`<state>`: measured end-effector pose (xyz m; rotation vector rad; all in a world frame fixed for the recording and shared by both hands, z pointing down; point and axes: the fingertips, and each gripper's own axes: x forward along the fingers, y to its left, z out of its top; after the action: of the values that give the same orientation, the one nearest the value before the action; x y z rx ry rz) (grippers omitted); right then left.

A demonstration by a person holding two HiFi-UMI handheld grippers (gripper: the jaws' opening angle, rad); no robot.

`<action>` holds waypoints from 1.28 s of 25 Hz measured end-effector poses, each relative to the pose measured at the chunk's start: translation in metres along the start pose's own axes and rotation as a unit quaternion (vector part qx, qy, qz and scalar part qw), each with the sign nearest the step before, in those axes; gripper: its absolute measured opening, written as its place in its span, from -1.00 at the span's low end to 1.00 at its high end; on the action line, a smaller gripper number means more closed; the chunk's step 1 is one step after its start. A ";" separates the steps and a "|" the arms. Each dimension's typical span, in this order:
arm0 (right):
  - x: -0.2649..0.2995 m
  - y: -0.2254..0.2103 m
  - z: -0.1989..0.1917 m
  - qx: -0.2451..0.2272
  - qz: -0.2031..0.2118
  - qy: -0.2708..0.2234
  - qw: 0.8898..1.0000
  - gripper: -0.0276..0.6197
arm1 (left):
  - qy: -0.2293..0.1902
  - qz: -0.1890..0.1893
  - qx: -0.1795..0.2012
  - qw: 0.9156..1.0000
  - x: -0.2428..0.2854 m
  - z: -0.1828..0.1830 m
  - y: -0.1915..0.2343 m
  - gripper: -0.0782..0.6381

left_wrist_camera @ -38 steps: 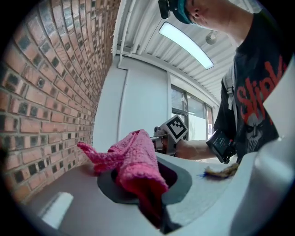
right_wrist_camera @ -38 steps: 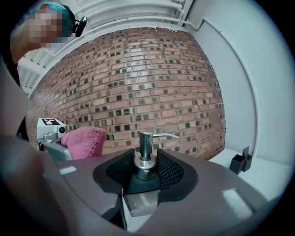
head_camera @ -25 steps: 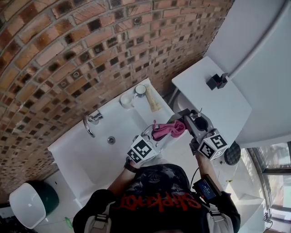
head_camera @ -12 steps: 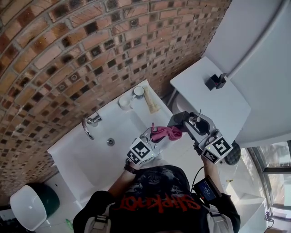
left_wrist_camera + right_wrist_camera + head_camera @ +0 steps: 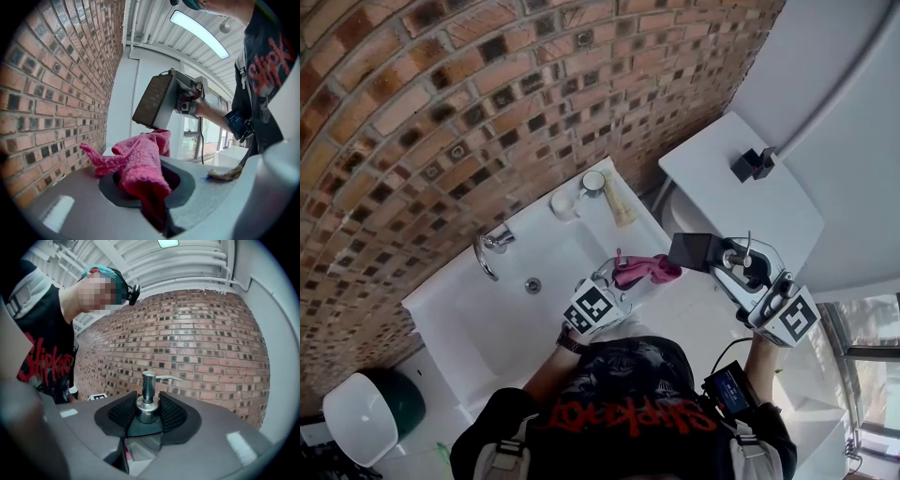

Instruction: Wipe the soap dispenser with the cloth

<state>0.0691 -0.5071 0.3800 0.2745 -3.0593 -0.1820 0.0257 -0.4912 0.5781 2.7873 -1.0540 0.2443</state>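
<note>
My right gripper [image 5: 739,262] is shut on the soap dispenser [image 5: 698,251], a dark square bottle with a chrome pump [image 5: 148,389], and holds it lifted on its side above the sink's right end. In the right gripper view the black pads [image 5: 174,415] clamp the bottle's neck. My left gripper [image 5: 623,279] is shut on a pink cloth [image 5: 643,270], which bunches out past its jaws just left of the dispenser's base. From the left gripper view the cloth [image 5: 140,161] sits directly under the dispenser [image 5: 154,101], close to its lower corner.
A white sink [image 5: 581,246] with a chrome tap [image 5: 487,251] lies below against the brick wall. A cup [image 5: 563,203], a small tin [image 5: 593,182] and a tube [image 5: 621,206] stand at its back right corner. A white cabinet top [image 5: 722,187] with a small dark object [image 5: 750,165] is at the right.
My right gripper has lifted the soap dispenser up and to the right, rolling it onto its side, away from the cloth. The left gripper with the cloth has stayed nearly still.
</note>
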 end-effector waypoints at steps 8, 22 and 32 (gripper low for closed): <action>0.002 0.041 -0.040 -0.024 0.118 0.071 0.990 -0.45 | -0.006 0.031 0.012 0.999 -0.018 0.013 0.024 -0.64; 0.039 0.090 -0.112 0.042 0.205 0.070 0.975 -0.45 | -0.022 0.014 0.041 0.999 -0.036 0.055 0.021 -0.64; 0.037 0.095 -0.105 0.025 0.214 0.067 0.974 -0.45 | -0.034 -0.068 0.039 0.996 -0.035 0.057 -0.005 -0.64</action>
<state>0.0237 -0.4332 0.4982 -0.3563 -2.9027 -0.0584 0.0085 -0.4767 0.5153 2.9412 -0.8829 0.1788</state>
